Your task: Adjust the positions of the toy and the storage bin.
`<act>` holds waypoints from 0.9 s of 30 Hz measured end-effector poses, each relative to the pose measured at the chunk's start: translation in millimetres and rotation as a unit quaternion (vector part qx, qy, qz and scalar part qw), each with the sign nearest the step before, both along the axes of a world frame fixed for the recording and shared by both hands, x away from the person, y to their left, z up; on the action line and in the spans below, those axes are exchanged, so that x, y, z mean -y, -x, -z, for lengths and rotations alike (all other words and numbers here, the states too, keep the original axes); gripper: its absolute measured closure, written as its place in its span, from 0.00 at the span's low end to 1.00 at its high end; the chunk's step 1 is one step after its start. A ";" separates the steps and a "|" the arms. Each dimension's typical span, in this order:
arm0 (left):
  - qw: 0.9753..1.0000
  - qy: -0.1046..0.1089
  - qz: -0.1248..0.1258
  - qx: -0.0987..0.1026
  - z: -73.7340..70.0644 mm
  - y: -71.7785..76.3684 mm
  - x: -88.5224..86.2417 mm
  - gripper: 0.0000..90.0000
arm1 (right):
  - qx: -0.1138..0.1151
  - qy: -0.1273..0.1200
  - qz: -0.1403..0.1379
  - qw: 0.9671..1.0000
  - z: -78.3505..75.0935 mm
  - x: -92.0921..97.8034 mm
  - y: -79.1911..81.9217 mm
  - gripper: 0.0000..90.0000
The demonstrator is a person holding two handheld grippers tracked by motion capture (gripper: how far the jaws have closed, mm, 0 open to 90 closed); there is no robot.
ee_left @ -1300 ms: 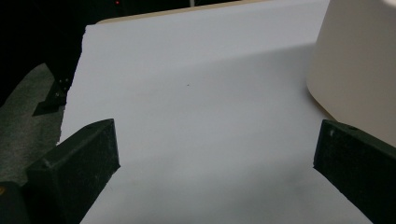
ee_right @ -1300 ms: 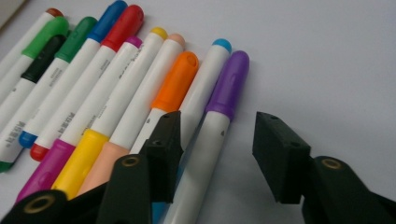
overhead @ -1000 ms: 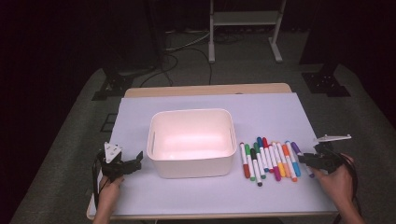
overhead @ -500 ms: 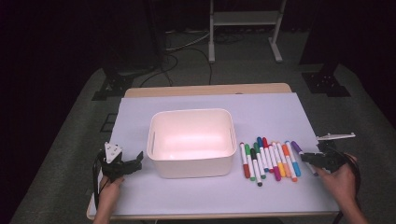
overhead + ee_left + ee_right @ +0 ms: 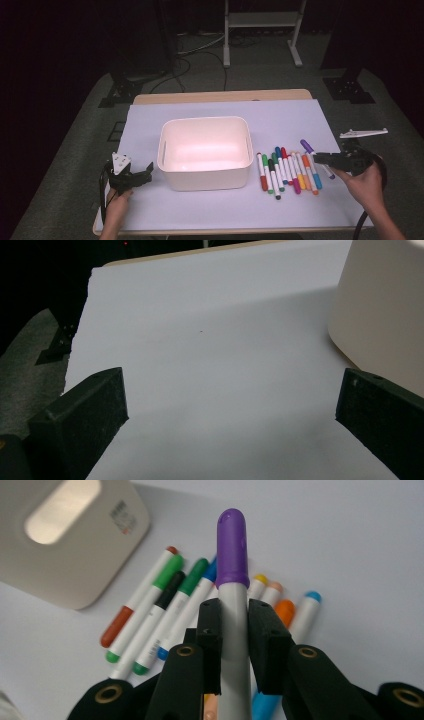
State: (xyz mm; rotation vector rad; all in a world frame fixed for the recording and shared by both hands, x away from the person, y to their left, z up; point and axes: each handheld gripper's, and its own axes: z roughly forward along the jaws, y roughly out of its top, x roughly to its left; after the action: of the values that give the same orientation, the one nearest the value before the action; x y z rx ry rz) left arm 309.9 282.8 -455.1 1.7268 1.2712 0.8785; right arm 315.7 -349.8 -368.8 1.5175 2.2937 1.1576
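Note:
A white plastic bin stands mid-table on the white sheet. To its right lies a row of coloured markers. My right gripper is shut on a purple-capped marker and holds it just above the row's right end. In the right gripper view the purple marker sticks out past the gripper, over the other markers and near the bin. My left gripper rests left of the bin, open and holding nothing; the bin wall is at its right.
The white sheet covers a wooden table whose far edge shows. Dark floor, cables and a stand's legs lie beyond. Bare sheet stretches in front of the bin and behind the markers.
The right gripper has lifted the purple marker a little up and away from the row. The left gripper has stayed put.

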 end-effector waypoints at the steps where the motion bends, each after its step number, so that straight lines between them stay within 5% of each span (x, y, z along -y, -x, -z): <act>1: 1.000 0.000 -0.001 0.000 0.0 -0.1 -0.2 0.00 | 0.003 -0.001 -0.008 1.000 -3.9 -2.9 -0.5 0.84; 9: 1.000 -0.002 0.001 -0.001 -0.2 0.3 0.0 0.00 | 0.024 -0.014 -0.054 0.998 -33.3 -27.6 -6.3 0.84; 14: 1.000 0.002 0.000 0.000 -0.1 -0.1 -0.4 0.00 | 0.033 -0.035 -0.095 0.994 -59.0 -48.3 -10.9 0.84; 27: 1.000 -0.002 0.004 -0.002 -0.3 0.6 0.2 0.00 | 0.035 -0.047 -0.169 0.984 -95.9 -97.8 -26.0 0.84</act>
State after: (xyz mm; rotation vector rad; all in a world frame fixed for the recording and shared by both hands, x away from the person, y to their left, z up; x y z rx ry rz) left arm 309.3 282.6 -454.8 1.7362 1.2644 0.8746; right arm 341.7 -252.0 -272.9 1.1203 2.5474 1.3935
